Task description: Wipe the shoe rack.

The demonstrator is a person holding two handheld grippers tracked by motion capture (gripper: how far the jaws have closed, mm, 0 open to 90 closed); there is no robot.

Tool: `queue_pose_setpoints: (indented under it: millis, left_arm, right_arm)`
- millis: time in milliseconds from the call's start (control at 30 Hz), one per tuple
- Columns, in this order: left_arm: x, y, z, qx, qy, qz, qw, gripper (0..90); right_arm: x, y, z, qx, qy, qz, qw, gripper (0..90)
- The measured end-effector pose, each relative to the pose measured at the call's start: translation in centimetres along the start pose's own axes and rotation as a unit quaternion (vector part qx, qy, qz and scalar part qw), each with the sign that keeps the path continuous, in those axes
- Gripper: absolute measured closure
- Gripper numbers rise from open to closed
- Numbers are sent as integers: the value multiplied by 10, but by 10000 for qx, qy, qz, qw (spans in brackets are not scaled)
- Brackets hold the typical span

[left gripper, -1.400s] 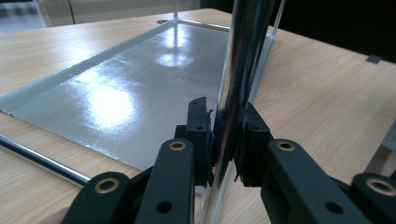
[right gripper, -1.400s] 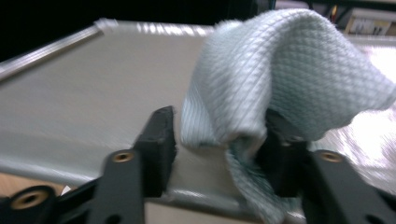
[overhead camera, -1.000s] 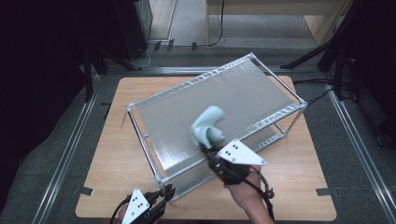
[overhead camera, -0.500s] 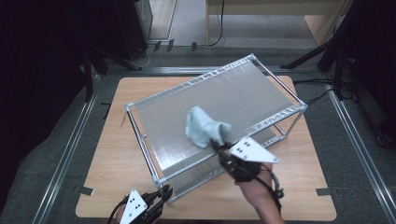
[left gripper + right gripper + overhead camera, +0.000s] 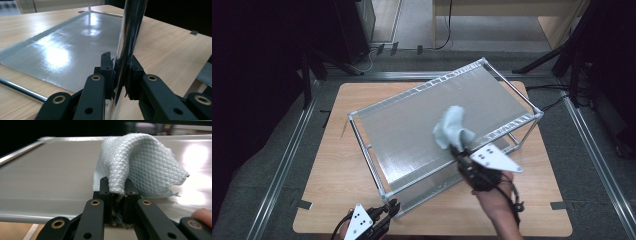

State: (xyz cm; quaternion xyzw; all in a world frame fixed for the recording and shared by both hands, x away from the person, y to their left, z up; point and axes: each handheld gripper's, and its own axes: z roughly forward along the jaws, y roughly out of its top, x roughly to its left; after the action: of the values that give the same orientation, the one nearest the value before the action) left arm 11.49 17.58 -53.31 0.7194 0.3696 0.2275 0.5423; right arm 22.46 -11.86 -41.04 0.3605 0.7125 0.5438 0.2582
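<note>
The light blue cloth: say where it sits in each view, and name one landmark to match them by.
High view: light blue cloth right of centre, on the rack's top shelf.
Left gripper view: not in it.
Right gripper view: centre, bunched above the right claw.
Shared landmark: the shiny grey shelf panels of the metal rack.
</note>
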Motion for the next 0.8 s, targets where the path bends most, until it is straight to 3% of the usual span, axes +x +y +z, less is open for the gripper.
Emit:
queue_pose_setpoints:
  millis: [67, 167, 200, 333, 467, 500, 533, 567, 600, 633, 667, 700, 733, 767, 800]
  left_arm:
    - [-4, 1, 3, 8, -28, 34, 10000, 804]
    - [-6, 1, 3, 11, -20, 40, 10000, 804]
    - [-6, 1, 3, 11, -34, 22, 10000, 803]
    - [-6, 1, 3, 22, -20, 50, 10000, 805]
    - [-5, 1, 1, 35, 9, 63, 10000, 805]
    - [-3, 0, 0, 35, 21, 66, 10000, 805]
    - [-2, 0, -1, 25, 38, 45, 10000, 805]
    - [3, -1, -5, 12, 85, 11, 10000, 804]
    - [3, -1, -5, 12, 85, 11, 10000, 804]
    - [6, -2, -6, 2, 108, -13, 9999, 804]
    - [9, -2, -8, 9, 148, -36, 9999, 803]
    - [14, -3, -11, 7, 198, -85, 9998, 802]
    - [14, -3, -11, 7, 198, -85, 9998, 802]
    - [18, -4, -14, -11, 262, -100, 9996, 802]
    - [18, -4, -14, -11, 262, -100, 9996, 801]
  right_arm:
    - [32, 0, 8, 42, 369, -234, 9990, 822]
    - [63, -2, 12, 9, 584, -454, 9973, 821]
    - [82, -3, 13, -20, 776, -510, 9957, 822]
    - [98, -3, 11, -10, 1060, -630, 9924, 821]
    - [86, -2, 10, 6, 1098, -582, 9922, 825]
    - [72, -1, 9, 5, 901, -525, 9946, 825]
    - [72, -1, 9, 5, 901, -525, 9946, 825]
    - [55, 0, 7, 4, 609, -456, 9971, 825]
    - [55, 0, 7, 4, 609, -456, 9971, 825]
    - [44, 0, 6, -4, 434, -425, 9982, 826]
    - [33, 0, 5, -15, 324, -296, 9990, 826]
    - [10, -1, 3, -48, 107, -115, 9999, 826]
    - [10, -1, 3, -48, 107, -115, 9999, 826]
    - [-9, -1, -1, -67, -141, 3, 9999, 825]
    - [-9, -1, -1, -67, -141, 3, 9999, 825]
